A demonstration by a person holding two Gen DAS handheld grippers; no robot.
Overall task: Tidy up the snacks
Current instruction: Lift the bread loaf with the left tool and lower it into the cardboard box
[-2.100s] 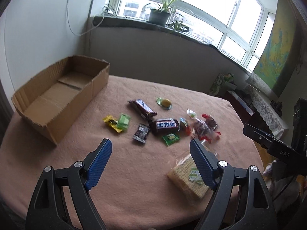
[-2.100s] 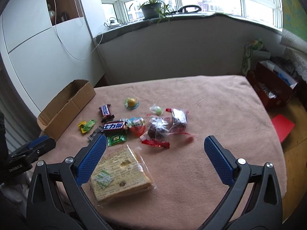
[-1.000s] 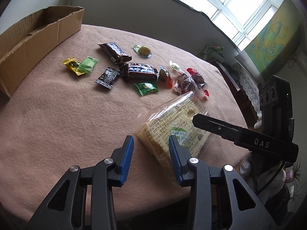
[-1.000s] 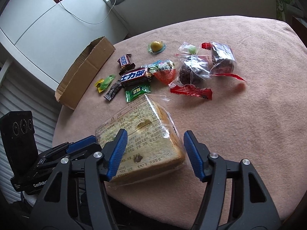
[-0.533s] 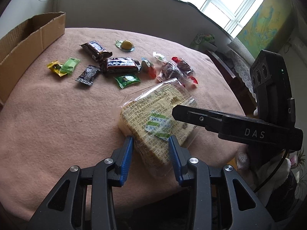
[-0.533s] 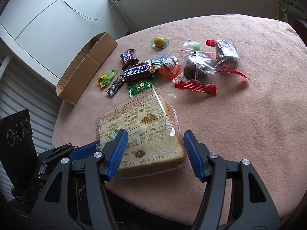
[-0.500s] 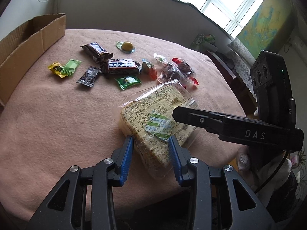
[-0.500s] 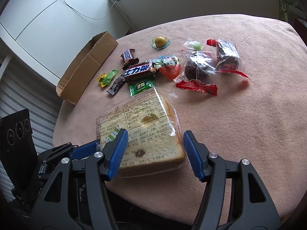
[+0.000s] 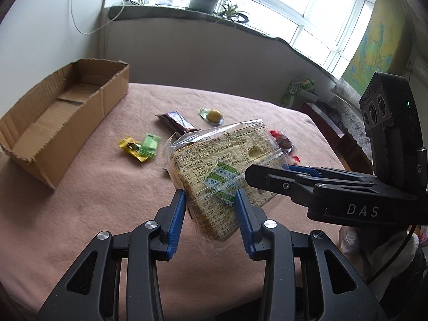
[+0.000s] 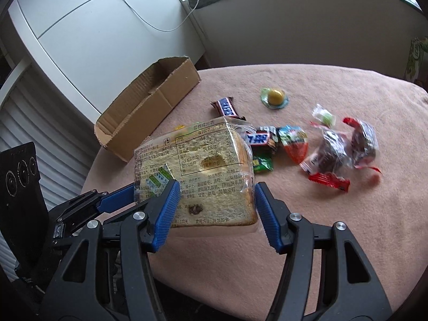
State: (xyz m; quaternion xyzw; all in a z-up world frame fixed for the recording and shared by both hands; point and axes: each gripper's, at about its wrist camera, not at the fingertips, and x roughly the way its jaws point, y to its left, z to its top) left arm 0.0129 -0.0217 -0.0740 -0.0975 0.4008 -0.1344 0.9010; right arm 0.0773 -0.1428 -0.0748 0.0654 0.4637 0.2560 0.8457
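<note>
Both the left gripper [image 9: 210,215] and the right gripper [image 10: 215,210] clamp the wrapped bread [image 9: 227,165], raised clear of the table [image 9: 93,200]. Beyond the fingers, the left view shows the cardboard box [image 9: 53,123] interior; only the right shows the red-wrapped cakes [image 10: 345,152].

A cardboard box [image 9: 64,112] is sitting on the desk [image 9: 88,203] at its left edge. Loose snacks are lying right of it: a chocolate bar [image 9: 175,120], with a jelly cup [image 9: 212,114] just right of that. A bagged bread slice [image 9: 224,165] is hanging above the desk, nearer the camera.
</note>
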